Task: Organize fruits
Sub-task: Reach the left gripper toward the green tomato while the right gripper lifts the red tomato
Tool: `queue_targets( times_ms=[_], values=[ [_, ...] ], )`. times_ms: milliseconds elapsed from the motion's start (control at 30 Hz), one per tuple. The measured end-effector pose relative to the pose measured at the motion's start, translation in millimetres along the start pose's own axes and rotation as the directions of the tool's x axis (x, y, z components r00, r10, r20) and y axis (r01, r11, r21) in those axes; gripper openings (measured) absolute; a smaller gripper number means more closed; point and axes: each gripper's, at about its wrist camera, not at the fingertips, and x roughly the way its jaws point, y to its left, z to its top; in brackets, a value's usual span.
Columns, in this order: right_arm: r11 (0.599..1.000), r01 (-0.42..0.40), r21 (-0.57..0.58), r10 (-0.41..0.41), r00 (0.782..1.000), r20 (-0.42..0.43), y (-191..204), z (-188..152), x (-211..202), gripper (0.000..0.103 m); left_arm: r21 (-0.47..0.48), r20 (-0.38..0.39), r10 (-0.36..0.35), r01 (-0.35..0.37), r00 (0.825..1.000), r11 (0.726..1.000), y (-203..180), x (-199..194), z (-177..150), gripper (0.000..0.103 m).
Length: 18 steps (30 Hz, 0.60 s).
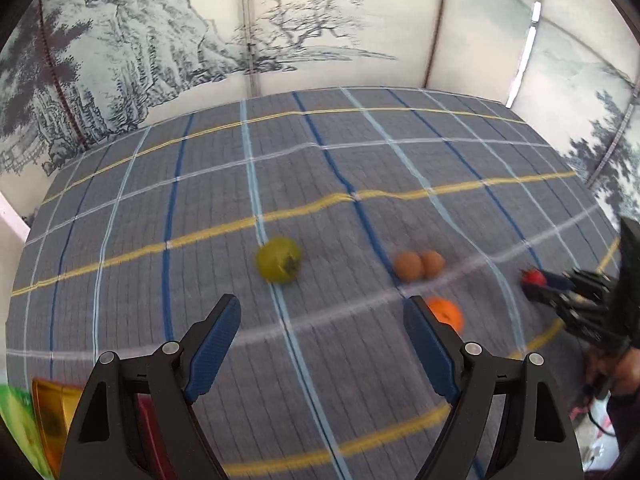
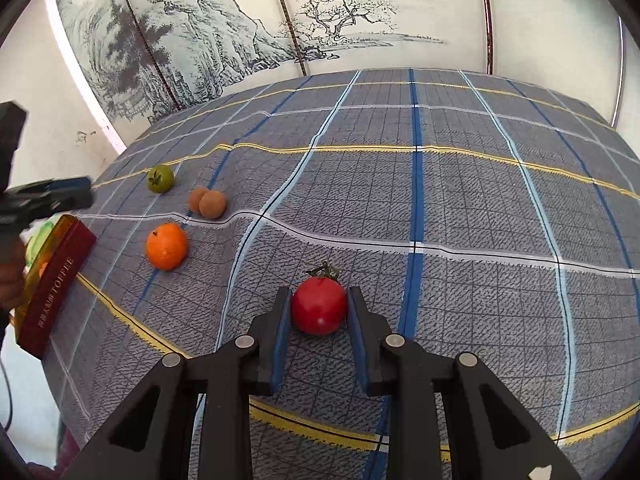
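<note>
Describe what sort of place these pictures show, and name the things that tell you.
Probably a home-style tabletop set: a plaid tablecloth bearing loose fruit such as an orange, backed by a folding screen painted with an ink landscape.

The left tongs (image 1: 322,316) are wide open over the checked surface (image 1: 160,208) with nothing in them. Just past them sit a green fruit (image 1: 279,260), two brown balls (image 1: 418,266) and an orange (image 1: 447,313). Far right, the right tongs (image 1: 536,284) pinch something red (image 1: 534,277).

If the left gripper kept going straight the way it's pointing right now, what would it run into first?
Probably just the plaid cloth. The open left gripper aims at bare fabric between the green fruit and the orange; the green fruit lies slightly ahead and left, though depth is hard to judge.
</note>
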Motion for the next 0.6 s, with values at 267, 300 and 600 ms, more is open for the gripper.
queue_targets(
  times_ms=[267, 300, 600],
  values=[
    [1.000, -0.020, 0.005, 0.020, 1.000, -0.001, -2, -1, 0, 0.026, -0.008, -0.051, 0.040, -0.040, 0.998, 0.999, 16, 55, 21, 0.081],
    [1.000, -0.023, 0.007, 0.023, 1.000, -0.001, -2, 0, 0, 0.026, -0.003, -0.056, 0.042, -0.042, 0.998, 0.999, 16, 60, 22, 0.081],
    [0.999, -0.033, 0.023, 0.033, 0.999, 0.000, -3, 1, 1, 0.026, -0.051, -0.119, -0.026, 0.021, 0.993, 0.998, 21, 85, 13, 0.037]
  ],
)
